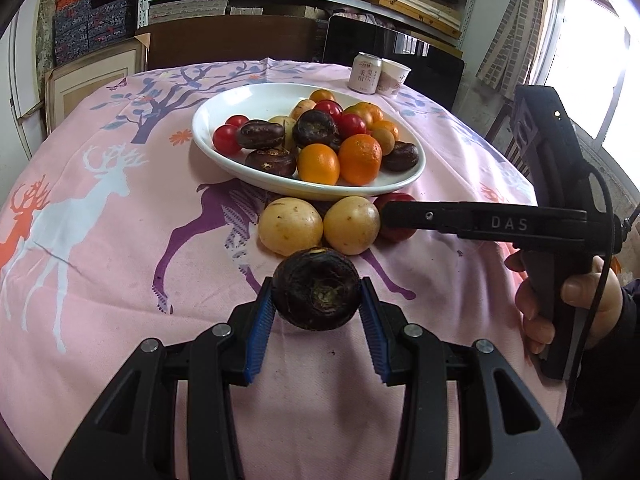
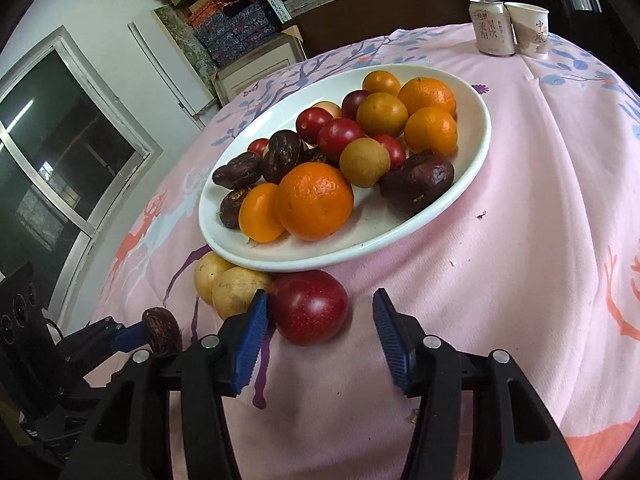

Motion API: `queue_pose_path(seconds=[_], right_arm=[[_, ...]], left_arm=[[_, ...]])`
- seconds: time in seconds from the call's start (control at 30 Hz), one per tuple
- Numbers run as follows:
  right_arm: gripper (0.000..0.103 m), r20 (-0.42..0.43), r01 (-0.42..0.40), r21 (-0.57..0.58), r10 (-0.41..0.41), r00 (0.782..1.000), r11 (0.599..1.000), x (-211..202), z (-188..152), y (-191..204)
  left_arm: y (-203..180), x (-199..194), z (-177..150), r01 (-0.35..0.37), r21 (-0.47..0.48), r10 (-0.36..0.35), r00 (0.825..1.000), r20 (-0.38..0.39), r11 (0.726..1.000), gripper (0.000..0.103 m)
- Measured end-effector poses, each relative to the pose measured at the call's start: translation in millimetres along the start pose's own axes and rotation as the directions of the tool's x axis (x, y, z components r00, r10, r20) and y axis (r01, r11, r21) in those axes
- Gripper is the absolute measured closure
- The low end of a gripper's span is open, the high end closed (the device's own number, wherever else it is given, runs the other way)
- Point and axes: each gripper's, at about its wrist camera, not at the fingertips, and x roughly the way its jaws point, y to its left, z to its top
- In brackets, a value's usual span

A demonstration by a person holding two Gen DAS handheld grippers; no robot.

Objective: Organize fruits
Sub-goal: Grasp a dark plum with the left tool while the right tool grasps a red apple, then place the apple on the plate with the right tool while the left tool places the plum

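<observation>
Presently held: dark chestnut-like fruit [image 1: 316,289], clamped between the blue pads of the left gripper [image 1: 317,300], lifted just above the pink cloth [image 1: 120,240] and near two yellow fruits [image 1: 290,226]. Judged light, hard-shelled, rounded and a little slick; best taken across its widest part, as now.

Next item: red apple [image 2: 309,306], resting on the cloth against the near rim of the white plate [image 2: 476,152]. Right gripper [image 2: 320,332] set around it, fingers partly apart; left pad [image 2: 252,344] touching or almost touching the skin, right pad clear of it, so not yet gripped. Judged heavier, firm, smooth and prone to rolling or bruising; hold at the middle, evenly on both sides.

On the plate: oranges, small tomatoes, brown round fruits, more dark chestnut-like pieces.

Beyond the plate: drink can [image 2: 493,28] and paper cup [image 2: 528,30], side by side at the far edge
</observation>
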Motion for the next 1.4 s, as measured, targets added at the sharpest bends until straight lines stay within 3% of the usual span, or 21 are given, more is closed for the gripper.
queue_pose_path(seconds=[0.03,0.3,1.0,1.17,1.4], right_arm=[[0.064,-0.002,-0.012,-0.007,0.012,1.000,1.000,0.0,-0.7,1.4],[0.064,0.071,0.072,-0.133,-0.063,0.995,0.989,-24.6,-12.3,24.7],[0.064,0.182,0.113,-0.097,-0.094,0.979,0.989,-87.4,-20.3,-1.0],[0.064,0.225,0.124,-0.098,-0.099,0.969,0.988,-96.5,-1.5,-0.2],[0.064,0.292,0.153,-0.101,-0.117,0.949,0.983,-89.9,58.4,6.6]], left_arm=[[-0.1,0.1,0.0,0.000,0.000,0.000,1.000,0.000,1.000,0.062],[0.6,1.6,0.4,-0.002,-0.006,0.002,1.000,-0.005,1.000,0.062],[3.8,-10.6,8.0,-0.008,-0.009,0.008,0.999,0.038,1.000,0.062],[10.4,-19.5,31.2,-0.025,-0.004,0.025,0.997,0.071,1.000,0.062],[11.1,-17.3,102.4,-0.050,0.059,0.041,0.988,0.148,0.997,0.062]])
